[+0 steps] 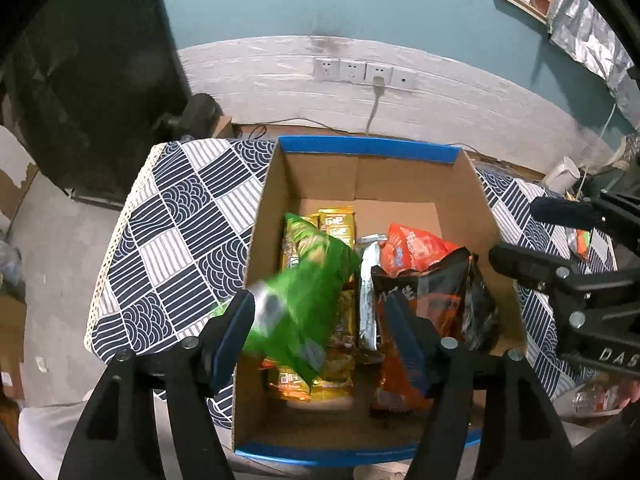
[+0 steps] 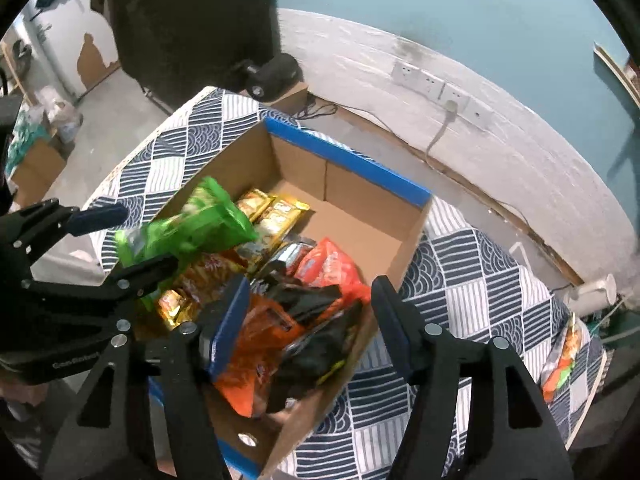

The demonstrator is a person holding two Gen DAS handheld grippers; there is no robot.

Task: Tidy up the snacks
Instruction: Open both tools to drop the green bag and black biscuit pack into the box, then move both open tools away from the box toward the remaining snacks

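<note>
A cardboard box [image 1: 368, 176] with blue-taped rims stands on a patterned cloth. It holds gold packets [image 1: 338, 224], a silver packet [image 1: 368, 300], a red bag [image 1: 412, 248] and an orange-black bag [image 1: 448, 296]. A blurred green snack bag [image 1: 304, 292] lies between the wide-spread fingers of my left gripper [image 1: 320, 340], over the box; neither pad presses it. It also shows in the right wrist view [image 2: 192, 228]. My right gripper [image 2: 310, 320] is open and empty above the box's near right corner, over the orange-black bag [image 2: 280, 340]. The right gripper also shows in the left wrist view [image 1: 520, 236].
The table wears a navy and white patterned cloth [image 1: 176, 232]. One more snack packet [image 2: 564, 360] lies on it at the right edge. A white mug [image 2: 596, 292] stands beyond. A wall with sockets [image 1: 364, 72] runs behind the table.
</note>
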